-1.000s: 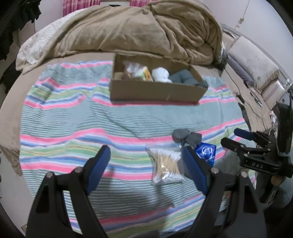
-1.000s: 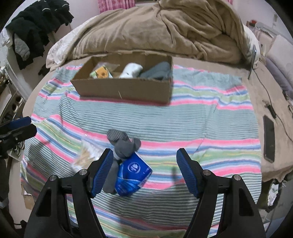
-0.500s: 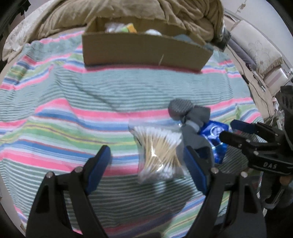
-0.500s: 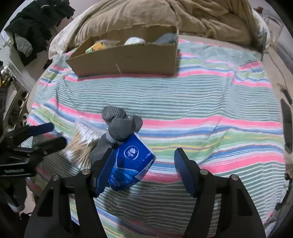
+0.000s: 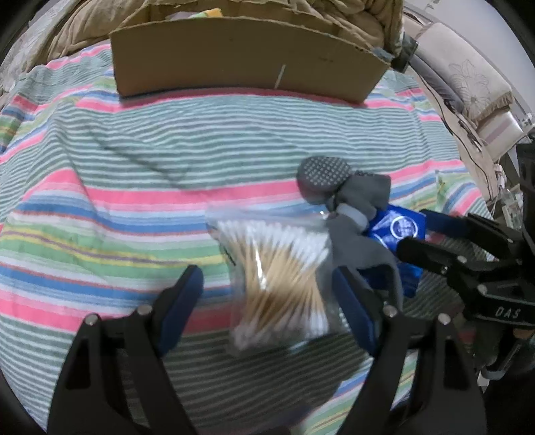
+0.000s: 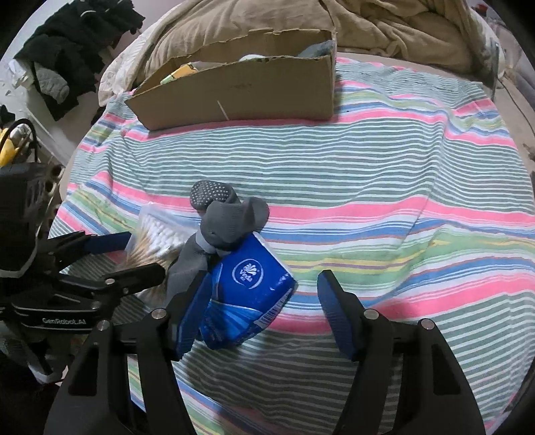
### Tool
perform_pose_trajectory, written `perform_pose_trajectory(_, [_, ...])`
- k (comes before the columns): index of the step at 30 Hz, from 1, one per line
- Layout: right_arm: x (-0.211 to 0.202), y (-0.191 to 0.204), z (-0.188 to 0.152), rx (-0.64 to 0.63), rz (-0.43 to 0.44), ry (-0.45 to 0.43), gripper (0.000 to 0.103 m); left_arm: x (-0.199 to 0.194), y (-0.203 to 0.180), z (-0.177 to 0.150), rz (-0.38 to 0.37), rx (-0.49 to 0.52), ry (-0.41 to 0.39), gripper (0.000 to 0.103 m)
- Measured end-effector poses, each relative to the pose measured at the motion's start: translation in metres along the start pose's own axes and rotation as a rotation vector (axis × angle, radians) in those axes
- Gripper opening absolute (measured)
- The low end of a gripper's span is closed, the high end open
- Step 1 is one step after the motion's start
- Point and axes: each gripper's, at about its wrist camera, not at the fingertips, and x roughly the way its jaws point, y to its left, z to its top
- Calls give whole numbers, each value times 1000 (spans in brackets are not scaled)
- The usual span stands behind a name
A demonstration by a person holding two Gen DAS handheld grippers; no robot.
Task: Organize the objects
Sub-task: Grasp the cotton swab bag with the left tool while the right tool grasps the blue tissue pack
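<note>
A clear bag of cotton swabs (image 5: 281,267) lies on the striped blanket between the open fingers of my left gripper (image 5: 267,301); it also shows in the right wrist view (image 6: 157,237). A blue tissue pack (image 6: 247,287) lies between the open fingers of my right gripper (image 6: 264,311), against its left finger; it also shows in the left wrist view (image 5: 398,231). A grey sock (image 6: 227,224) lies across both items and also shows in the left wrist view (image 5: 354,200). A cardboard box (image 5: 247,60) with several items stands beyond, also seen in the right wrist view (image 6: 240,90).
A rumpled tan duvet (image 6: 384,30) lies behind the box. Dark clothes (image 6: 73,53) hang at the far left. A pillow and cables (image 5: 468,77) lie off the bed's right side. The striped blanket (image 6: 401,167) stretches to the right.
Both grippers have moved forward and down. The swab bag now sits between my left fingers and the tissue pack between my right fingers. Both stay open.
</note>
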Motion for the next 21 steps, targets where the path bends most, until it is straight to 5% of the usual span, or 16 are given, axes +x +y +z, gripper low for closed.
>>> perform_pose_trajectory(2, [1,2,0,-3,7,0,68,2,0,1,-9,2,-1,68])
perform_pose_trajectory(8, [11,6,1,-18,18,25,38,5,-2,0,-57,2,-8,48])
perform_pose_trajectory(21, [-4,9,3,-47,17,-14,18,-7,-1,-1,-79,-7,-38,41])
